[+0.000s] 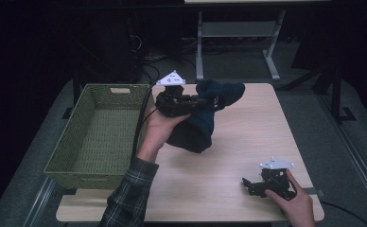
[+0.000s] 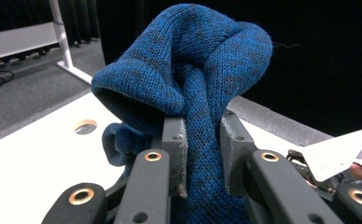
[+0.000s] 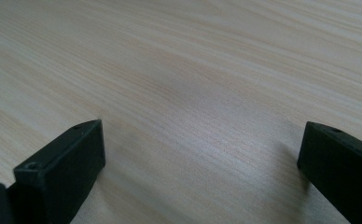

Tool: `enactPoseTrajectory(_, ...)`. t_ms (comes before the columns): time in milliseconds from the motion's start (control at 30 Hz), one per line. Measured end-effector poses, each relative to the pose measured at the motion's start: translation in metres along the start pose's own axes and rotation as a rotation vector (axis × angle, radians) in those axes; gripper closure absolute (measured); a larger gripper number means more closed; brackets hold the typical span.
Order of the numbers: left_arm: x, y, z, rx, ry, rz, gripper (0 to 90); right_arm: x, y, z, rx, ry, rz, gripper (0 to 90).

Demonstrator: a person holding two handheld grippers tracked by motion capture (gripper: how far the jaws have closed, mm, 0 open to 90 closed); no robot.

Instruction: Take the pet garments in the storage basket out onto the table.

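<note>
Blue knit cloth (image 2: 188, 84) hangs pinched in the left gripper (image 2: 202, 154) above the table (image 1: 248, 137); right gripper (image 3: 202, 163) rests spread wide.

Left gripper (image 1: 209, 100): black body, grey three-cornered plate showing dark marks on top, black cable trailing toward 7 o'clock. In its own view, grey jaw blocks with small screws are sitting on black links carrying brass-ringed pivots. Left sleeve (image 1: 127, 196): person is wearing dark green plaid. Right gripper (image 1: 248, 185): black, with a matching plate; blunt black jaws are showing small screw holes.
</note>
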State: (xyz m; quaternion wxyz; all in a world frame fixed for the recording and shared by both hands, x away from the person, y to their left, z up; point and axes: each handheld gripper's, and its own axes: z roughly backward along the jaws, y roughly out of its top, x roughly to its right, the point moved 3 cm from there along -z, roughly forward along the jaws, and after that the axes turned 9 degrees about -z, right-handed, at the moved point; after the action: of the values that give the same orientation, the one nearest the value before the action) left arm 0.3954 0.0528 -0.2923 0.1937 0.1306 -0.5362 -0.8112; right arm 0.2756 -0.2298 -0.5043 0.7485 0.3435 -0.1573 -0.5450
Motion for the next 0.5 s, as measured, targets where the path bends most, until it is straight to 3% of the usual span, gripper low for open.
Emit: enactPoseTrajectory(500,0.009,-0.035,-0.06,-0.076,-0.023,0.016,74.9,0.0,0.0,0.0,0.001,0.0,0.001,0.5)
